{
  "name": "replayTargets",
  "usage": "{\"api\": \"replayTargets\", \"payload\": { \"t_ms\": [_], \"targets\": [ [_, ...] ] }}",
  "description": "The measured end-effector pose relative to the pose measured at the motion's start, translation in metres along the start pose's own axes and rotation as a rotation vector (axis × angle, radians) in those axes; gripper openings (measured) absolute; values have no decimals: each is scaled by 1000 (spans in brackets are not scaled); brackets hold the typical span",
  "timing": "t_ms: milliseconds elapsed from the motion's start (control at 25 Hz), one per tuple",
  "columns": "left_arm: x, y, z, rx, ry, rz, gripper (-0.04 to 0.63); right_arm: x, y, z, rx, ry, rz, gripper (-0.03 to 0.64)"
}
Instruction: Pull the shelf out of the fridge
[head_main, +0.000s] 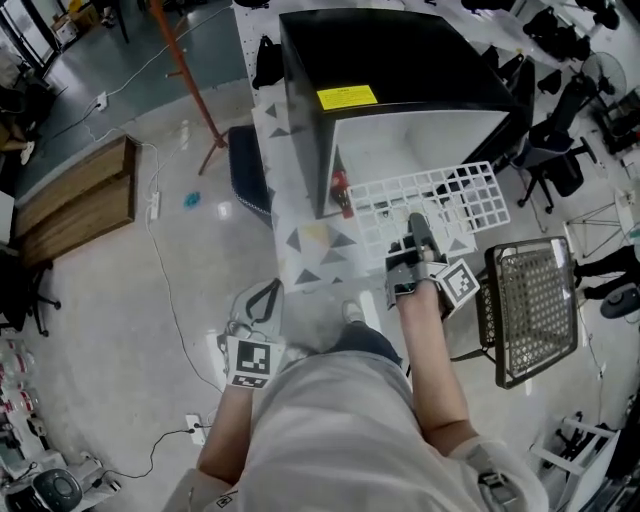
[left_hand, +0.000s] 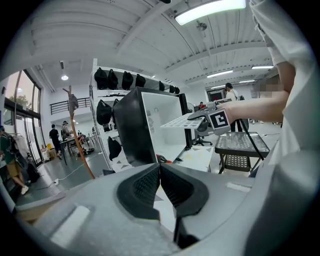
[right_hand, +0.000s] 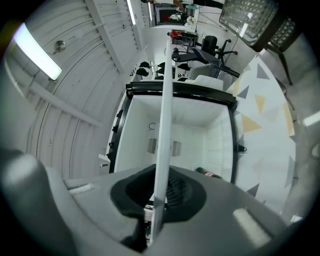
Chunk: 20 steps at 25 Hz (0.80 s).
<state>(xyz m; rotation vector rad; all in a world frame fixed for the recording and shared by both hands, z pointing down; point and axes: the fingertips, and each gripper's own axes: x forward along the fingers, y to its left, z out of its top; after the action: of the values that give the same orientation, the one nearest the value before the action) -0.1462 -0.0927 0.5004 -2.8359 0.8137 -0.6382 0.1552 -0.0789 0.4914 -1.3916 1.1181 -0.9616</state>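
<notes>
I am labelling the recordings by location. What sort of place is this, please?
Probably a workshop or lab hall, not a home: the small fridge stands on a table, office chairs stand around, and cables run over the bare floor.

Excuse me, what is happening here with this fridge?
A person is taking the white wire shelf out of the black fridge. The right claw is shut on the shelf's edge, and most of the shelf is already outside the opening. The left claw hangs low, closed and empty.
</notes>
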Motion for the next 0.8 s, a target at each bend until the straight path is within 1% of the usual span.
{"api": "replayTargets", "payload": {
  "t_ms": [120, 400, 520, 600, 800],
  "targets": [
    [6, -6, 4, 15, -7, -28, 11, -10, 1, 4, -26, 3, 12, 28],
    [23, -22, 19, 32, -32, -80, 11, -33, 7, 18, -133, 32, 25, 28],
    [32, -28, 27, 27, -43, -100, 11, -41, 12, 24, -217, 51, 33, 29],
    [39, -33, 33, 25, -50, -113, 11, -48, 15, 29, -285, 63, 27, 29],
    [57, -42, 54, 27, -79, -140, 11, -57, 31, 42, -454, 84, 48, 28]
  ]
}}
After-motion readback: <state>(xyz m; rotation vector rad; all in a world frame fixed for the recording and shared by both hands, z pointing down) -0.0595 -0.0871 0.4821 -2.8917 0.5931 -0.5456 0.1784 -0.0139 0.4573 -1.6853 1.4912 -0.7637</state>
